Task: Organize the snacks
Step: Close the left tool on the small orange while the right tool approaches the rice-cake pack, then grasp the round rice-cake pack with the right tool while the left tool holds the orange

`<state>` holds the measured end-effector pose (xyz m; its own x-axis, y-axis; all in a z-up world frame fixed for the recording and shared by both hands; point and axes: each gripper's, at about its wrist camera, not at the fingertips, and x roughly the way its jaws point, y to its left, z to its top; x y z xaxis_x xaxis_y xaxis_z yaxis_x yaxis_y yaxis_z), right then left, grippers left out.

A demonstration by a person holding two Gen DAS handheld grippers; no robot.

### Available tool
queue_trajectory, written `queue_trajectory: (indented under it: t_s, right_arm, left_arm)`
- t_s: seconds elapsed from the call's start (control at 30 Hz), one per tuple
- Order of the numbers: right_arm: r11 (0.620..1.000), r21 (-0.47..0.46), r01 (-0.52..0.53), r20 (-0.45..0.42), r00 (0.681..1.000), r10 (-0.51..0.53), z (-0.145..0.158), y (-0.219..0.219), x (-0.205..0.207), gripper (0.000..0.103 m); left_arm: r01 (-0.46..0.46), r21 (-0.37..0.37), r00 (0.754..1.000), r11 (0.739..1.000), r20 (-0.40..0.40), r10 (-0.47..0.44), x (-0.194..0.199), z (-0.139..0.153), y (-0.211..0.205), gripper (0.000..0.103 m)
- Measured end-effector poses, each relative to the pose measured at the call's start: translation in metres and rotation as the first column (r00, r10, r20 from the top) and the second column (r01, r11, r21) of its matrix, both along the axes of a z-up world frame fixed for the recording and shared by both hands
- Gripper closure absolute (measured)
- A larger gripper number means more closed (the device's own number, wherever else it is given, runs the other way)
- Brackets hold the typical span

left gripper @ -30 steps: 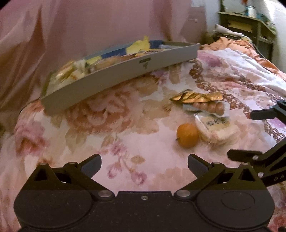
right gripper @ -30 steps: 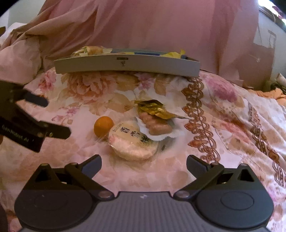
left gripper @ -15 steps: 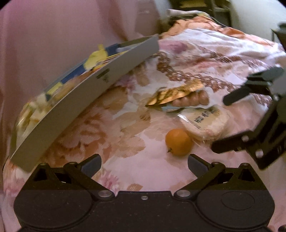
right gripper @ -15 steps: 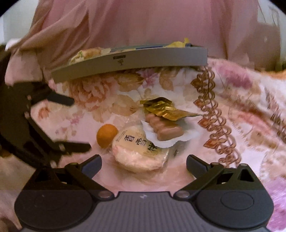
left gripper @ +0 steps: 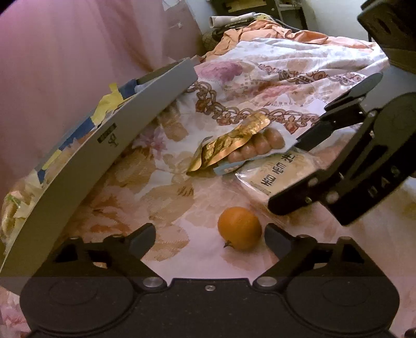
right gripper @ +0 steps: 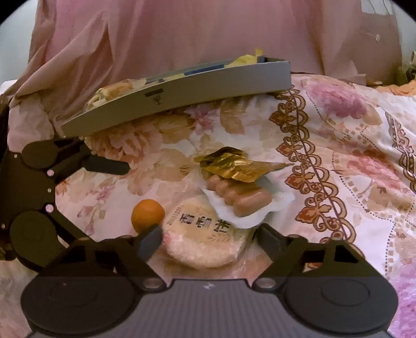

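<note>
A small orange (left gripper: pixel 239 228) lies on the floral quilt between the fingers of my left gripper (left gripper: pixel 210 234), close to the right one. The jaws are closing and do not press on it. My right gripper (right gripper: pixel 209 238) straddles a round rice cracker pack (right gripper: pixel 205 234); its jaws are closing too, their tips just beside the wrapper. A sausage pack (right gripper: pixel 241 197) and a gold foil wrapper (right gripper: pixel 234 163) lie just beyond. The grey tray (right gripper: pixel 182 96), holding several snacks, sits further back. The left wrist view shows the right gripper (left gripper: pixel 283 175) over the cracker pack (left gripper: pixel 280 171).
A floral quilt (left gripper: pixel 286 78) covers the bed. Pink cloth (right gripper: pixel 182 33) hangs behind the tray. An orange blanket (left gripper: pixel 273 33) and dark furniture (left gripper: pixel 260 7) lie at the far end. The left gripper (right gripper: pixel 114 202) crowds the orange (right gripper: pixel 147 214) from the left in the right wrist view.
Both grippers have closed in on the snacks, the left around the orange, the right around the cracker pack. The left one rolled, so the tray looks tilted. Both pairs of jaws stand narrower.
</note>
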<state>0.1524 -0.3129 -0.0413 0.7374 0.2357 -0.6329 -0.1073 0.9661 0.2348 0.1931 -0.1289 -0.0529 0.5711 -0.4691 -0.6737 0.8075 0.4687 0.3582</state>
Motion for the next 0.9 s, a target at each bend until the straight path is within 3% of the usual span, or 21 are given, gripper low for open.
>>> queue_trajectory:
  t_s: [0.17, 0.27, 0.43, 0.57, 0.7, 0.9]
  right_arm:
    - [1.000, 0.006, 0.027, -0.033, 0.999, -0.027, 0.005, -0.007, 0.001, 0.025]
    - [0.999, 0.021, 0.043, -0.044, 0.998, -0.042, 0.005, -0.010, 0.002, 0.025]
    - [0.998, 0.041, 0.054, -0.052, 0.997, -0.052, 0.004, -0.012, 0.001, 0.025]
    - [0.998, 0.041, 0.054, -0.049, 0.997, -0.052, 0.004, -0.011, 0.001, 0.026]
    - [0.998, 0.034, 0.051, -0.044, 0.998, -0.050, 0.003, -0.009, -0.001, 0.026]
    - [0.999, 0.030, 0.030, -0.047, 0.998, -0.028, 0.002, -0.005, -0.004, 0.027]
  left_arm:
    - [0.026, -0.035, 0.998, 0.999, -0.051, -0.027, -0.002, 0.002, -0.005, 0.030]
    - [0.007, -0.066, 0.993, 0.998, -0.120, -0.015, 0.000, 0.002, -0.006, 0.048]
    - [-0.106, -0.141, 0.975, 0.984, -0.210, 0.075, 0.007, -0.001, 0.000, 0.066]
    - [-0.209, -0.194, 0.953, 0.958, -0.259, 0.156, 0.008, -0.003, 0.009, 0.067]
    - [-0.345, -0.212, 0.916, 0.914, -0.288, 0.279, 0.000, -0.004, 0.019, 0.068]
    - [-0.564, -0.242, 0.809, 0.789, -0.353, 0.470, -0.019, -0.001, 0.047, 0.068]
